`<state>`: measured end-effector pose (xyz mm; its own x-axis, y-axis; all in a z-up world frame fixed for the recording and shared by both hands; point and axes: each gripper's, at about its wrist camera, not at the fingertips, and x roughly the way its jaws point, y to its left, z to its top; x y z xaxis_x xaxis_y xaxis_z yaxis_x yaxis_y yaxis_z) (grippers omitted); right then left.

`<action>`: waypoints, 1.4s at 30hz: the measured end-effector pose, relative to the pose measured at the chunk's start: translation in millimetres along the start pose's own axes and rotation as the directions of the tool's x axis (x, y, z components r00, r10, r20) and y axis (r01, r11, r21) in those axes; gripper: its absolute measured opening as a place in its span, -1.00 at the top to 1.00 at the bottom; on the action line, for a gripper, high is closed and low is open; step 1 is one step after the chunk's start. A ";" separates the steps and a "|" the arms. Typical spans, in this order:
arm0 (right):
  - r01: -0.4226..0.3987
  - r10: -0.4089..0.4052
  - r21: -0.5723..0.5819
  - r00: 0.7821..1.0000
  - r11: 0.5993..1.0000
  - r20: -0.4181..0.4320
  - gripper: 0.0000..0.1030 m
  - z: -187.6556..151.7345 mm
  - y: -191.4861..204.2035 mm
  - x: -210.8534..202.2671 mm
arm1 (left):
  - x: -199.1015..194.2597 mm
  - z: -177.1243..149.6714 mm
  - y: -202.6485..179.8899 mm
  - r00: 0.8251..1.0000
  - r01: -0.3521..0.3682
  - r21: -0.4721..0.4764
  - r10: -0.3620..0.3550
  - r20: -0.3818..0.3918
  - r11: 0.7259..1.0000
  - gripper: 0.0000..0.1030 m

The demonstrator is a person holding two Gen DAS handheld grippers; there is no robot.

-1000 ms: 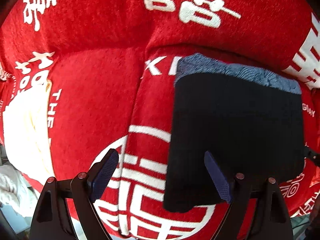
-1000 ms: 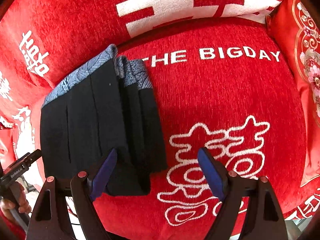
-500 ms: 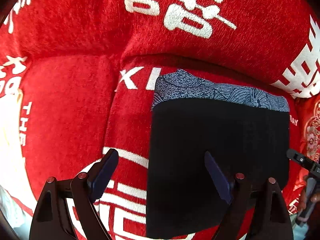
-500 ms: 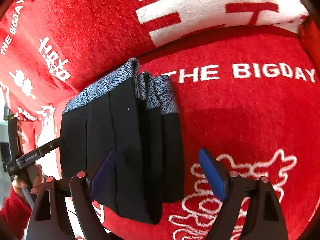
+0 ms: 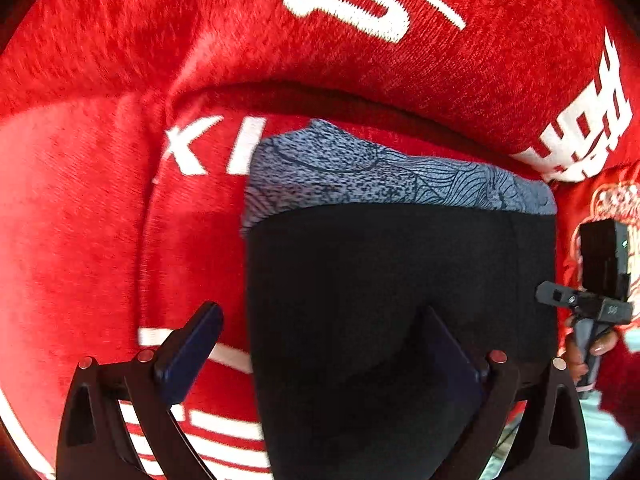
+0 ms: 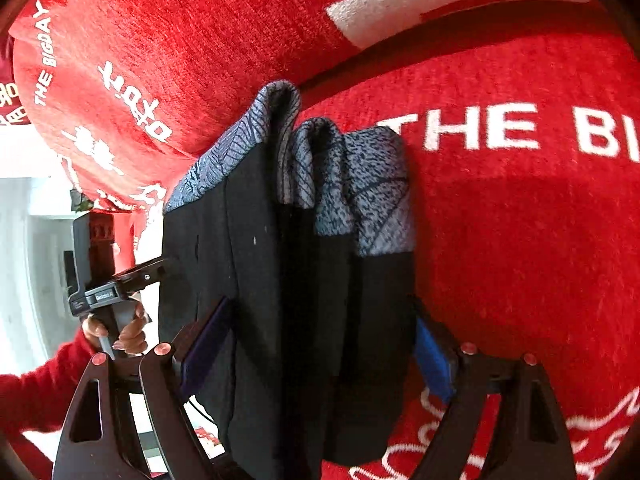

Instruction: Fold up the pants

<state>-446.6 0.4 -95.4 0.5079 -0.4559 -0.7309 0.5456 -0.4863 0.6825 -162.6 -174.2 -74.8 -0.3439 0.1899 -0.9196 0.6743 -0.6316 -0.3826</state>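
Both wide open — left gripper (image 5: 320,354) straddles the folded pants' (image 5: 400,280) edge, right gripper (image 6: 320,356) spans the stack, gripping nothing.

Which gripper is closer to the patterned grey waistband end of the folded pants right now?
Neither clearly. The left gripper and right gripper both stand open at the black end of the pants, opposite the waistband, one at each side.

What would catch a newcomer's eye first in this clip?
The bright red sofa cover with white lettering fills both views. On the seat lies a folded stack of black pants with a blue-grey patterned waistband toward the backrest. The left gripper and right gripper are both open, straddling the stack's near edge.
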 end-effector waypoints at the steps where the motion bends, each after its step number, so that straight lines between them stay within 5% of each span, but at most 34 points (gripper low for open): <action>1: -0.008 0.008 -0.006 1.000 1.000 -0.002 -0.71 1.5 0.1 1.4 | 2.5 -0.1 0.3 1.000 0.011 -0.011 -0.011 0.001 1.000 -0.94; 5: -0.039 0.039 0.039 0.999 0.998 -0.003 -0.70 0.5 -9.7 -4.5 | 9.1 -5.4 3.8 0.999 0.041 -0.086 -0.041 0.005 0.995 -0.95; 7: -0.027 0.028 0.076 1.000 0.997 -0.005 -0.66 1.3 -10.2 -5.1 | 5.4 -10.5 1.2 0.997 0.077 -0.114 -0.076 0.016 0.990 -0.62; 10: 0.008 -0.007 0.089 1.000 0.996 -0.017 -0.39 0.9 -5.1 -6.9 | -3.1 -13.3 -9.8 0.997 0.072 -0.088 -0.069 0.038 0.993 -0.36; 15: -0.046 0.044 0.125 0.999 0.991 0.018 0.11 -5.2 0.6 -23.9 | -19.5 -16.0 -29.0 0.997 0.044 -0.053 -0.040 0.064 0.998 -0.10; 29: -0.169 0.170 0.193 0.985 0.967 0.010 0.16 -82.5 25.4 -52.9 | -80.0 -77.1 -44.5 1.000 0.018 -0.041 -0.019 -0.014 0.999 -0.10; 38: -0.088 0.092 0.218 0.996 0.972 -0.008 0.15 -120.9 26.8 -21.2 | -61.2 -120.4 -24.8 0.998 -0.044 -0.032 0.043 -0.037 0.999 -0.11; 42: -0.002 0.002 0.169 1.000 0.986 -0.001 -0.04 -120.3 31.8 -13.3 | -56.9 -126.9 -18.8 0.993 -0.115 -0.030 0.115 0.030 0.993 -0.51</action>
<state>-355.8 80.7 -64.2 0.5101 -0.4560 -0.7293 0.4245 -0.6041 0.6745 -72.8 -77.7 -26.5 -0.2831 0.0932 -0.9545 0.7283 -0.6268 -0.2772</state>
